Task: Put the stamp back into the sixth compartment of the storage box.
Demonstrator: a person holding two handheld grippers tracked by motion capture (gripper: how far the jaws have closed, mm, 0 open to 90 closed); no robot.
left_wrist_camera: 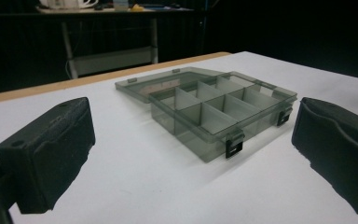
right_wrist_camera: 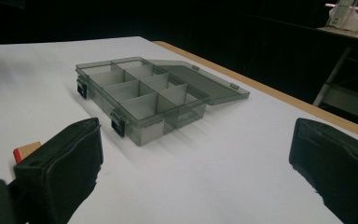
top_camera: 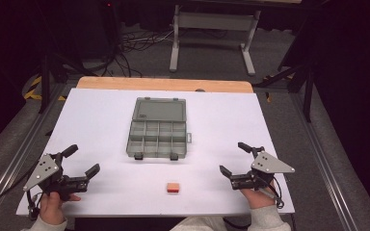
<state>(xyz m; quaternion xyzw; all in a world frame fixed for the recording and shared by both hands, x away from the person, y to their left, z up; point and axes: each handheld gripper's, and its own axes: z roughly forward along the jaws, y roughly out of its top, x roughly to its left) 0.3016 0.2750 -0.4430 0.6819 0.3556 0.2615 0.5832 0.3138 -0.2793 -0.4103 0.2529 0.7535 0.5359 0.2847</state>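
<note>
Resting wide apart with nothing between them, both grippers, left gripper [top_camera: 84, 160] and right gripper [top_camera: 232, 158], flank the small block [top_camera: 173, 187]; ahead of their fingertips, the organizer box [top_camera: 157, 139] lies lid-open, likely ready for loading

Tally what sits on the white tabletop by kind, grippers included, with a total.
Grey compartment box, lid open: 1
Small orange-and-red block: 1
Hand-held grippers, jaws open: 2 (left gripper, right gripper)
Total: 4
</note>
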